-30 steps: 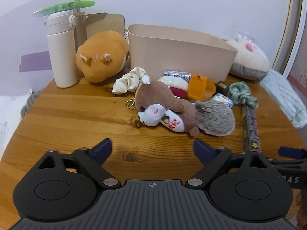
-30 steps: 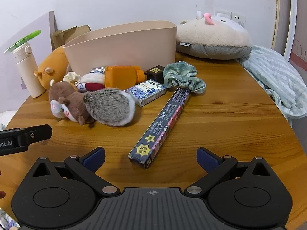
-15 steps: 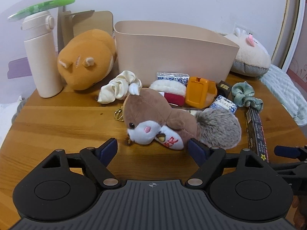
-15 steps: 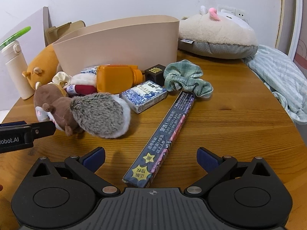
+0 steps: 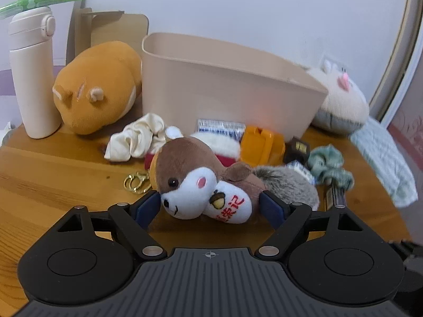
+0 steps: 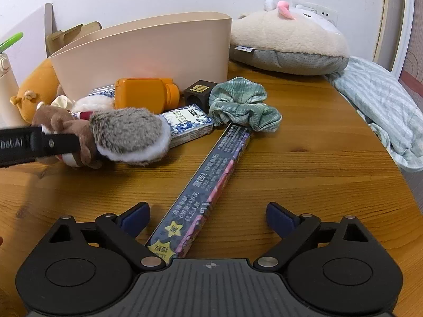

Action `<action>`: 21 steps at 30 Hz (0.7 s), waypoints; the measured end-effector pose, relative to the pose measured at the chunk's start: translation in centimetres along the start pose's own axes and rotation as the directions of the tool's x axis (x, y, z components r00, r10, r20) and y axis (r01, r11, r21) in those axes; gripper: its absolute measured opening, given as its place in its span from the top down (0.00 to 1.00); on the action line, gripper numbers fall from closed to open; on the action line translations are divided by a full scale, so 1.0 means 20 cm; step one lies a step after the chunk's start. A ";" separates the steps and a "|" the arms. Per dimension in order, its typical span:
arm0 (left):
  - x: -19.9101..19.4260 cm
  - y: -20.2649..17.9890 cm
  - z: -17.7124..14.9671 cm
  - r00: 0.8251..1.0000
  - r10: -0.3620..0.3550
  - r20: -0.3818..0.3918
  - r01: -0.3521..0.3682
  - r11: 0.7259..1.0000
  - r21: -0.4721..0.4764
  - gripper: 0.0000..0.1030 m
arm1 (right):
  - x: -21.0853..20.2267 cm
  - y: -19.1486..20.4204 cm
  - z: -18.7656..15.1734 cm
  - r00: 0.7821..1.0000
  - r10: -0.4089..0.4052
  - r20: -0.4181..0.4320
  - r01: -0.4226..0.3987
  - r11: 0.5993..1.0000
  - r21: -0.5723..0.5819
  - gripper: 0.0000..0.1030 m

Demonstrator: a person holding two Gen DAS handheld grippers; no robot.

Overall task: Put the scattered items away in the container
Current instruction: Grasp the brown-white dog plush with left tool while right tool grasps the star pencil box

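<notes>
The squirrel toy (image 5: 203, 185) lies on its side on the wooden table (image 5: 53, 174), in front of the beige container (image 5: 227, 84), its white face toward the near edge and its grey tail (image 6: 129, 134) stretching right. The left gripper (image 5: 210, 206) has its jaws open, one blue pad at each side of the toy's head and chest; whether the pads touch the plush cannot be told. A gold keyring clip (image 5: 136, 183) rests on the table just left of the toy's head.

Behind the toy, against the container's near wall, sit a cream scrunchie (image 5: 137, 137), an orange bottle (image 6: 146, 97), a small dark cube (image 6: 201, 91), a blue-and-white packet (image 6: 189, 125) and a green scrunchie (image 6: 243, 108). A long printed box (image 6: 208, 185) runs from the green scrunchie toward the near edge, its near end lying between the open jaws of the right gripper (image 6: 208, 216), closer to the left finger.

Left of the container are an orange plush (image 5: 97, 87) and a white bottle (image 5: 33, 79); right of it, a cream cushion (image 6: 288, 42).
</notes>
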State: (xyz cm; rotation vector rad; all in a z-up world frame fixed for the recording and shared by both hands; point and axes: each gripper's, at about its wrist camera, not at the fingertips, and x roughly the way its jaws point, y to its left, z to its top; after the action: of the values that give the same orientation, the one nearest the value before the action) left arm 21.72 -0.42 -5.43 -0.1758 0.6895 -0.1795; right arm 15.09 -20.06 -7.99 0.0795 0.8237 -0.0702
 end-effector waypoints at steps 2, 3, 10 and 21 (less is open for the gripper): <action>0.00 0.01 0.01 1.000 -0.006 -0.001 0.006 1.000 -0.006 0.19 | 0.00 0.00 0.00 1.000 -0.004 -0.001 0.004 1.000 0.000 0.08; 0.00 0.02 0.02 1.000 -0.007 -0.003 0.007 1.000 -0.002 0.18 | 0.00 -0.01 0.00 1.000 -0.007 -0.001 0.007 1.000 -0.001 0.08; 0.02 0.06 0.03 1.000 0.002 0.008 -0.002 1.000 -0.010 0.08 | 0.00 -0.03 0.01 1.000 -0.012 0.001 0.012 1.000 0.002 0.08; 0.14 0.20 0.05 0.988 -0.155 0.012 0.155 0.978 -0.143 0.00 | 0.01 -0.02 0.01 1.000 -0.025 -0.002 0.024 1.000 -0.009 0.05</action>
State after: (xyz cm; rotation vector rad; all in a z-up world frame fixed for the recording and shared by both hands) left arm 24.80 2.96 -7.31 -0.3679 0.6886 -0.2796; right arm 15.41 -20.56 -7.96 0.0608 0.8270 -0.0894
